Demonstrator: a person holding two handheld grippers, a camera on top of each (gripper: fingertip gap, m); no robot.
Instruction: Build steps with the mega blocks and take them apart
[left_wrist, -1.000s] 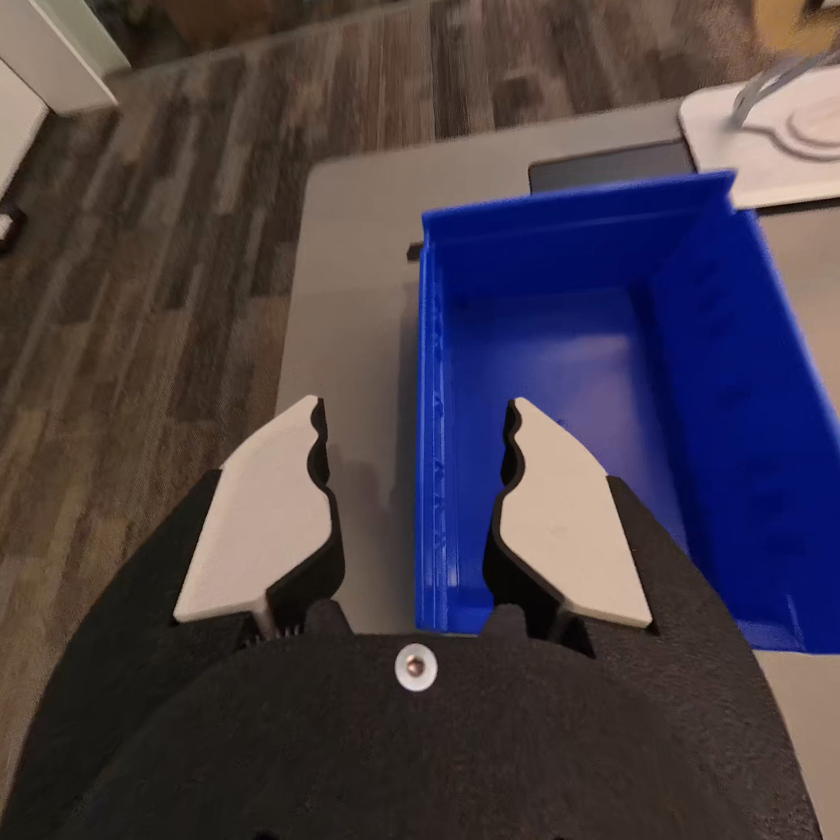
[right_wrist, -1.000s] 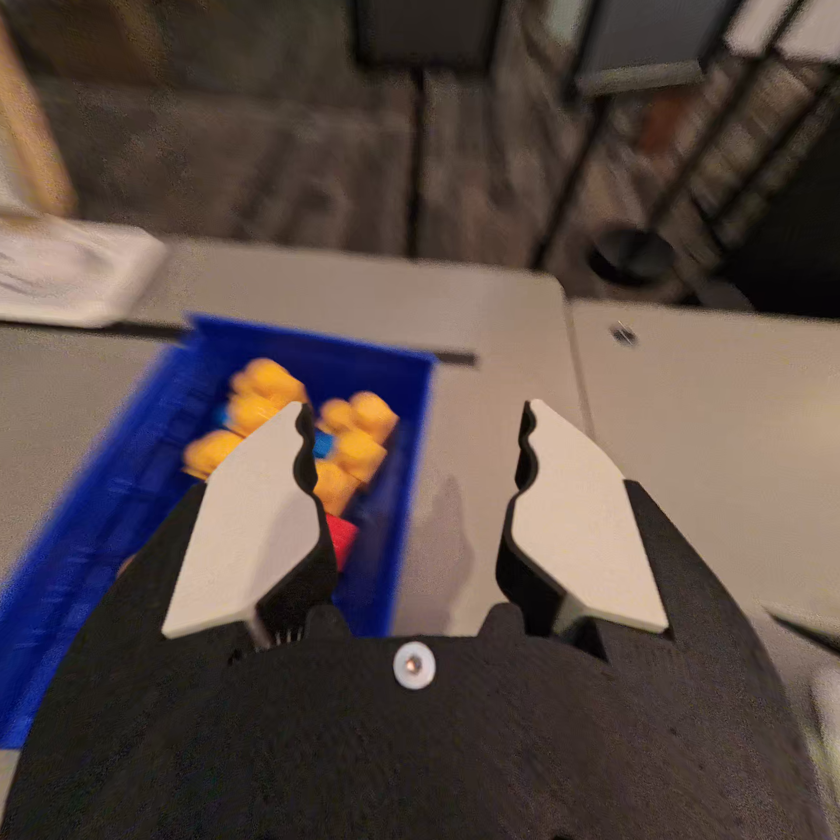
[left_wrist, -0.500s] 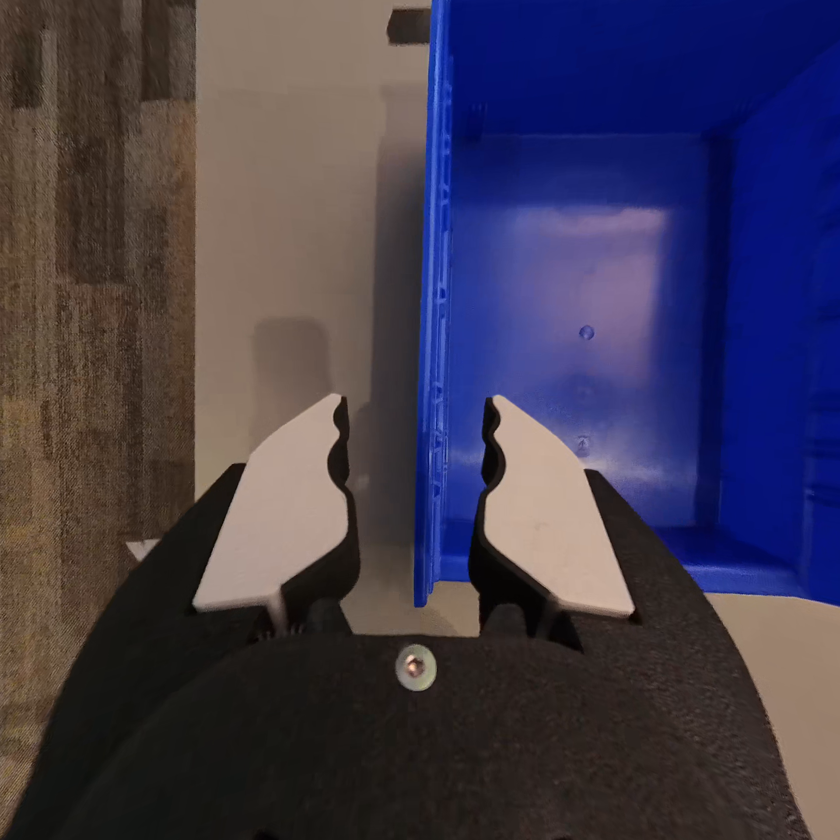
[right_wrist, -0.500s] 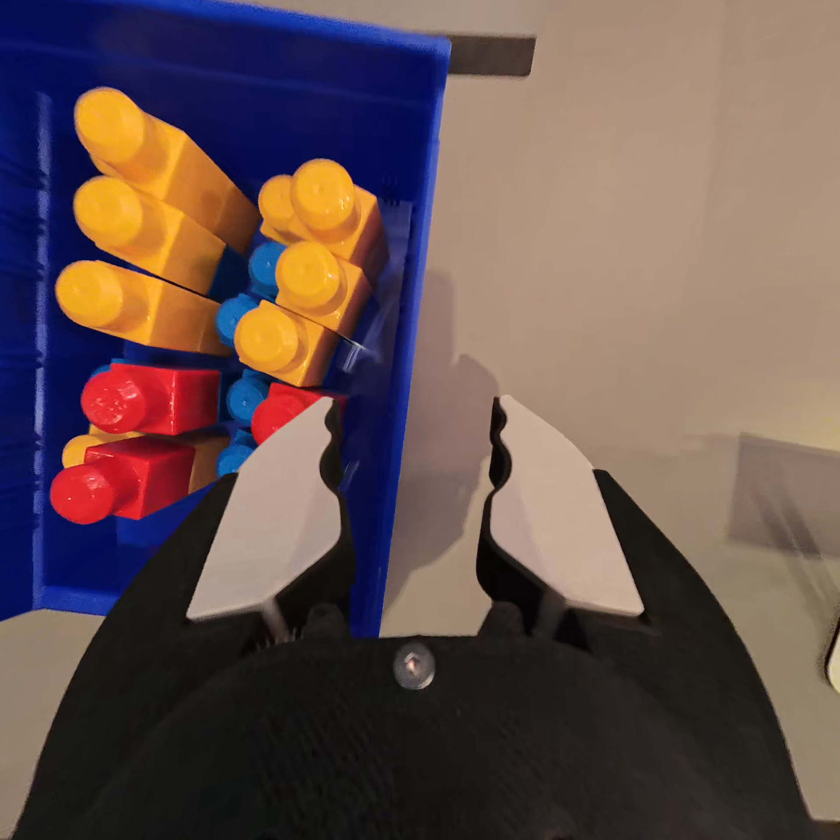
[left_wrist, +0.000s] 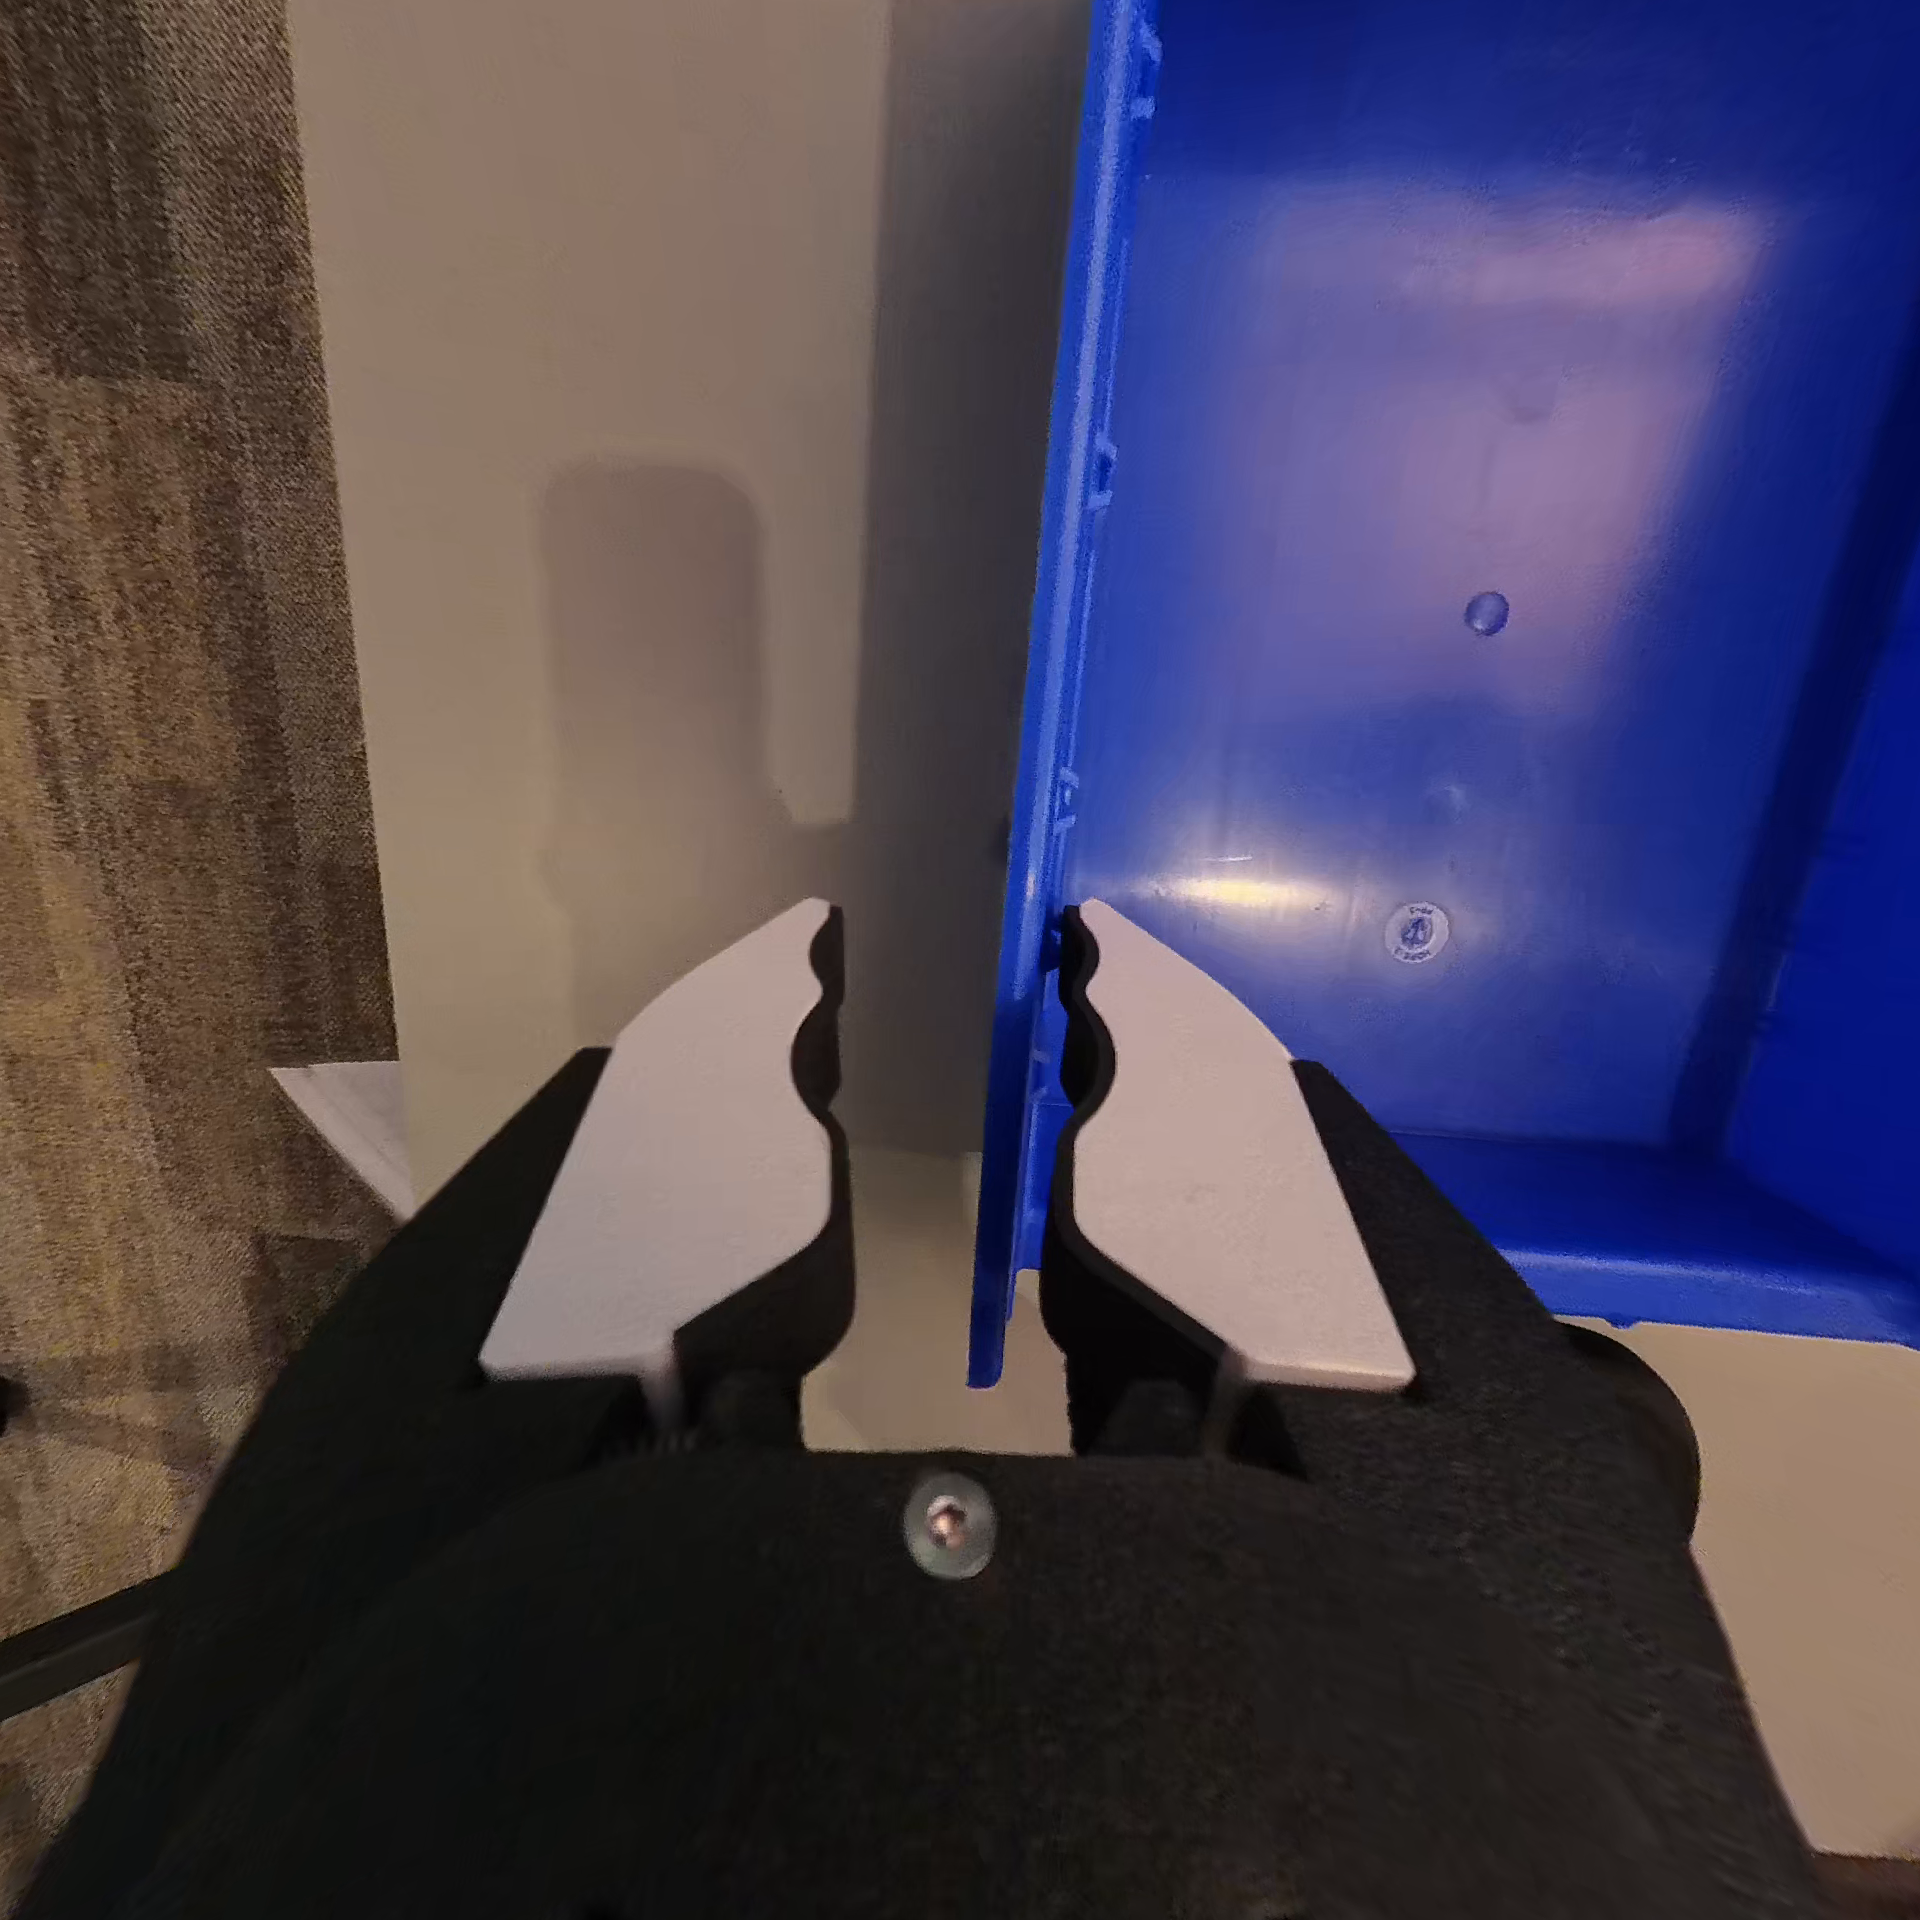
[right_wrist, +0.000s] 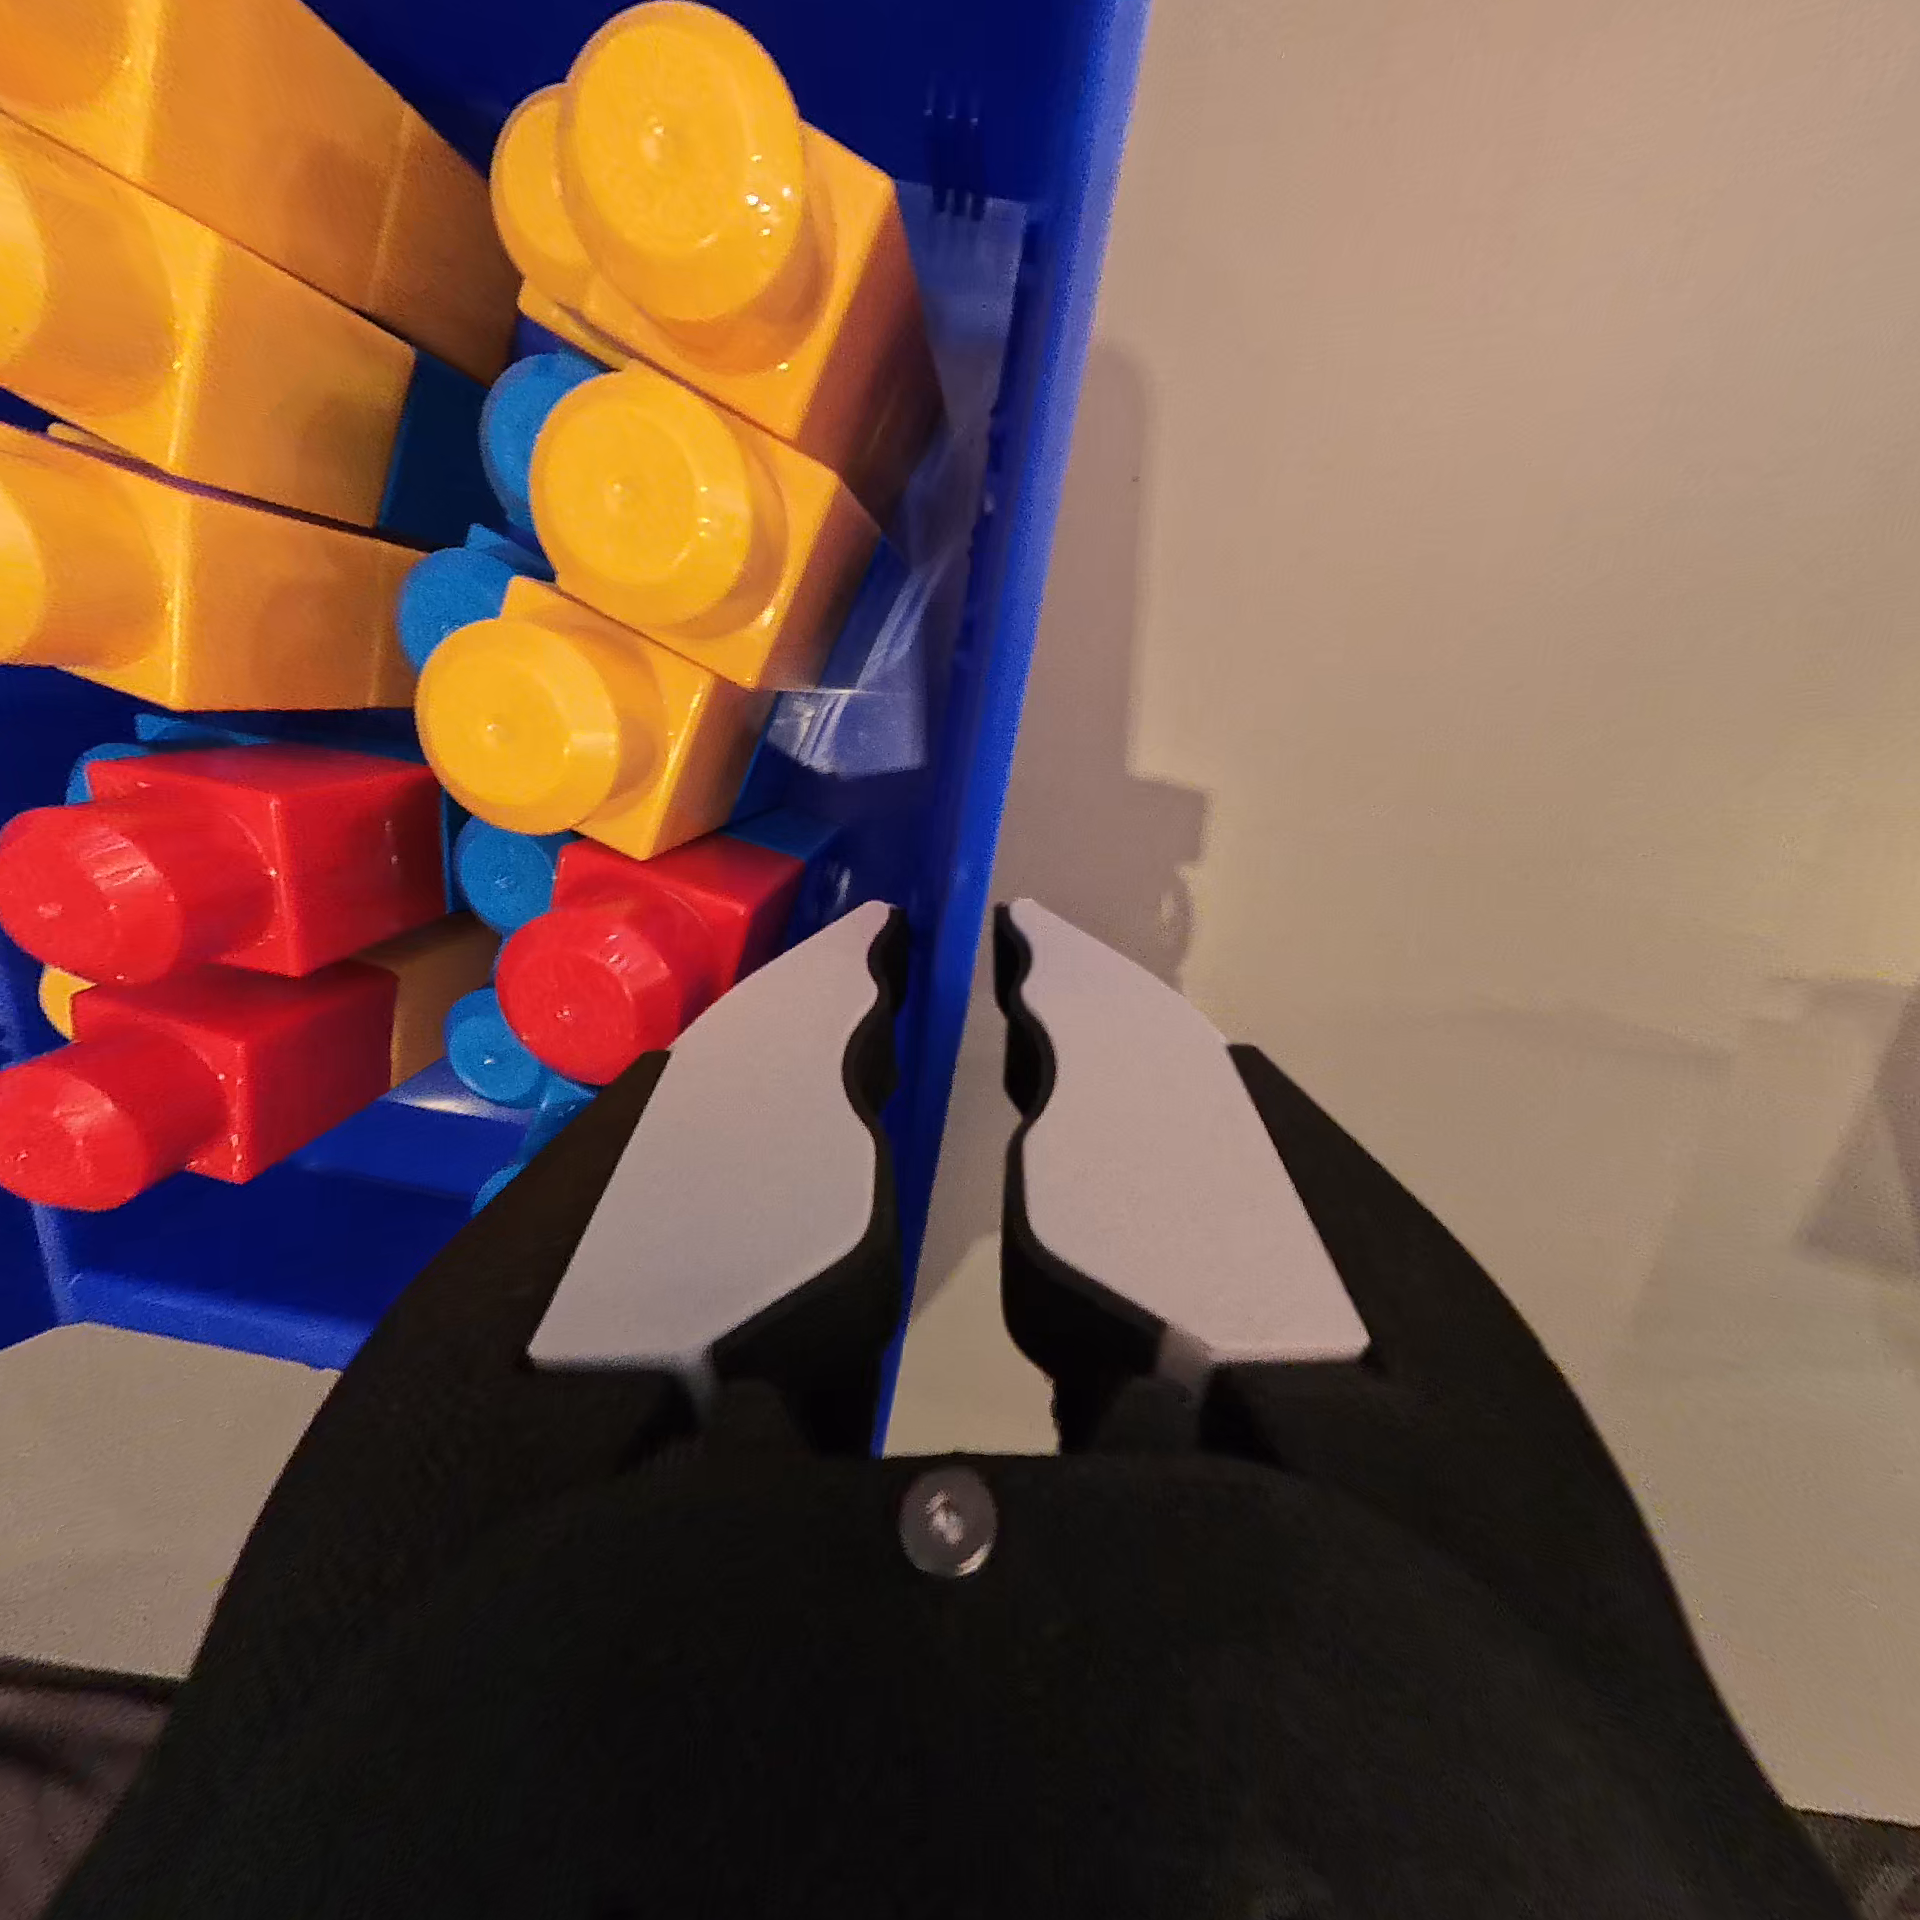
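Both tongs have dropped lower and narrowed: the left gripper (left_wrist: 948, 920) and right gripper (right_wrist: 948, 914) each straddle a wall of the blue plastic bin (left_wrist: 1049, 790), not squeezing yet. The yellow, red and blue chunky plastic mega blocks (right_wrist: 623, 499) sit in the bin's right side. No steps are built; next, I think, pinch both walls tight and lift or tip.

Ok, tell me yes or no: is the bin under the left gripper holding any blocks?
No: the visible inside of the blue bin shows only bare floor.
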